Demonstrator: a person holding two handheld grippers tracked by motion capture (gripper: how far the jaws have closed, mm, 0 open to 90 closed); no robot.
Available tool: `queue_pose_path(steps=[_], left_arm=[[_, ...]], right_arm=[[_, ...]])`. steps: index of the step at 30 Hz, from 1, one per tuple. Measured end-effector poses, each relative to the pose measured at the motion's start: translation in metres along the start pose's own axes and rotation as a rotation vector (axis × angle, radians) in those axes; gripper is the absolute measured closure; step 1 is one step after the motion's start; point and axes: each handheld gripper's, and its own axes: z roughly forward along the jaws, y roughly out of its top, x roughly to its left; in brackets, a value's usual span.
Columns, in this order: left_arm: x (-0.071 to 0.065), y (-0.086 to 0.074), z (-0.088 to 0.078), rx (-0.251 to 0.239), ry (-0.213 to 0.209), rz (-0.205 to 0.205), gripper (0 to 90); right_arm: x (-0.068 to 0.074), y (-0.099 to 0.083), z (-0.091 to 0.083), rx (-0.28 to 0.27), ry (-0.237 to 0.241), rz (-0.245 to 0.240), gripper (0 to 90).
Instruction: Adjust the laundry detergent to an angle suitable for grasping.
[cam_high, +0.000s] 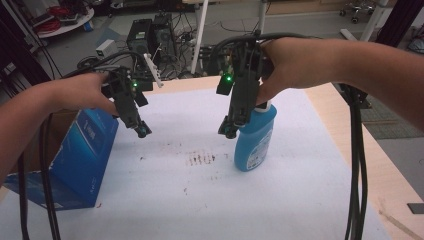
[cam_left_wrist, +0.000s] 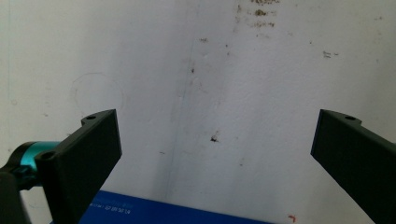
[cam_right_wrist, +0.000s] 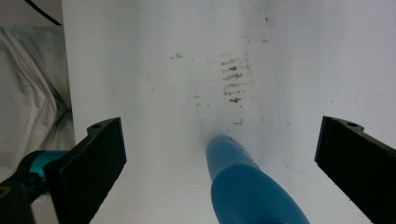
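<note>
White sheet (cam_right_wrist: 154, 56): bottle (cam_right_wrist: 247, 186) below right claw (cam_right_wrist: 219, 144).

Bottle (cam_high: 255, 140) upright on sheet (cam_high: 200, 200), right of centre; box (cam_high: 80, 160) at left edge (overhanging).

One blue bottle (cam_high: 255, 140), one blue box (cam_high: 80, 160)

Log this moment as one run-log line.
left gripper: open, above sheet | right gripper: open, over blue bottle, not gripping | blue box: left edge
</note>
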Motion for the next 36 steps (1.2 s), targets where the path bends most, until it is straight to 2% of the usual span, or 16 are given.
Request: queue_pose_path(steps=[10,17,25,36], left_arm=[[-0.002,-0.001,-0.002,-0.013,0.003,-0.021,1.7],[-0.003,0.000,-0.001,-0.022,0.010,-0.017,1.7],[-0.004,0.001,-0.002,-0.021,0.018,-0.017,1.7],[-0.007,0.003,-0.002,-0.055,0.026,-0.049,1.7]], right_arm=[[0.003,0.000,-0.001,-0.001,0.003,-0.011,1.2],[0.007,-0.006,-0.008,-0.005,-0.010,-0.009,1.2],[0.013,-0.017,-0.017,-0.009,-0.022,0.004,1.2],[0.022,-0.040,-0.027,-0.004,-0.037,0.032,1.2]])
